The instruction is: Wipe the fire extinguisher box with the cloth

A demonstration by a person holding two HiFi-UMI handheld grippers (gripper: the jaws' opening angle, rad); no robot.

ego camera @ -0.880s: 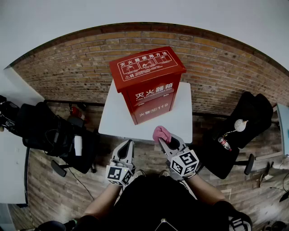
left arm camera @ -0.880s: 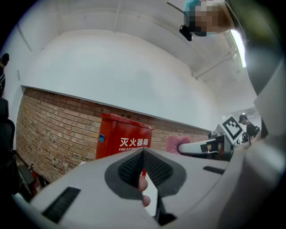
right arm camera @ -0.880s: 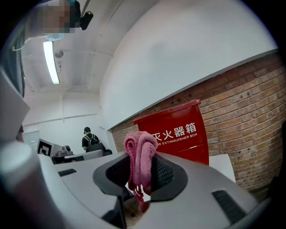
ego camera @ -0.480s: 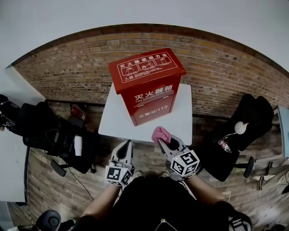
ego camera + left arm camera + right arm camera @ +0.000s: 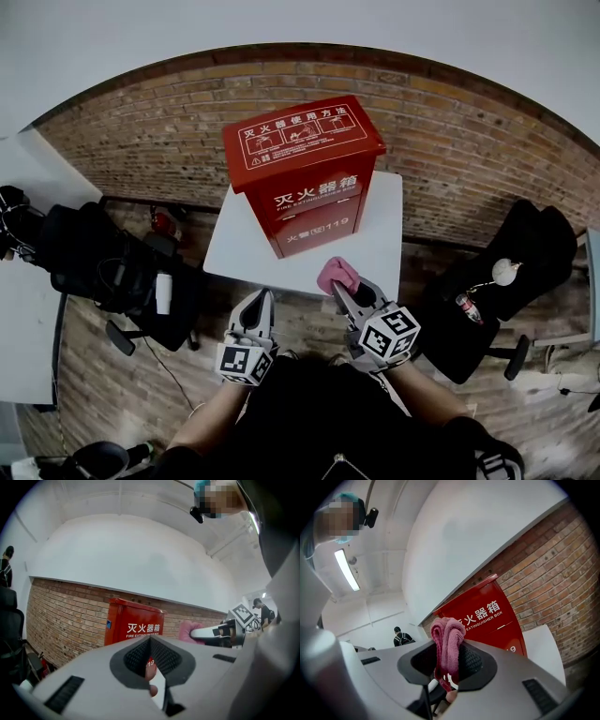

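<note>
At the far left, beside the floor of brick-patterned tiles, a black bag [image 5: 98,267] is seen heaped against a chair. The left gripper [image 5: 262,298] is held low, just short of the near edge of the white table [image 5: 377,246], towards its left corner; in the left gripper view its jaws are shown brought together with nothing caught between them [image 5: 150,641]. The red fire extinguisher box [image 5: 305,173] is stood upright on the table, set towards the far left corner, its sloped lid printed with white diagrams and its front marked with white characters; it is also seen in the left gripper view [image 5: 133,625] and the right gripper view [image 5: 485,613]. The pink cloth [image 5: 336,275] is held above the table's near edge, in front of the box and apart from it. It is clamped in the right gripper [image 5: 343,291], whose jaws are shown in the right gripper view pressed onto the bunched cloth [image 5: 447,637], a fold standing up past the tips [image 5: 448,660]. At the far right, a black chair [image 5: 525,253] is seen with a bottle [image 5: 466,303] lying on it.
</note>
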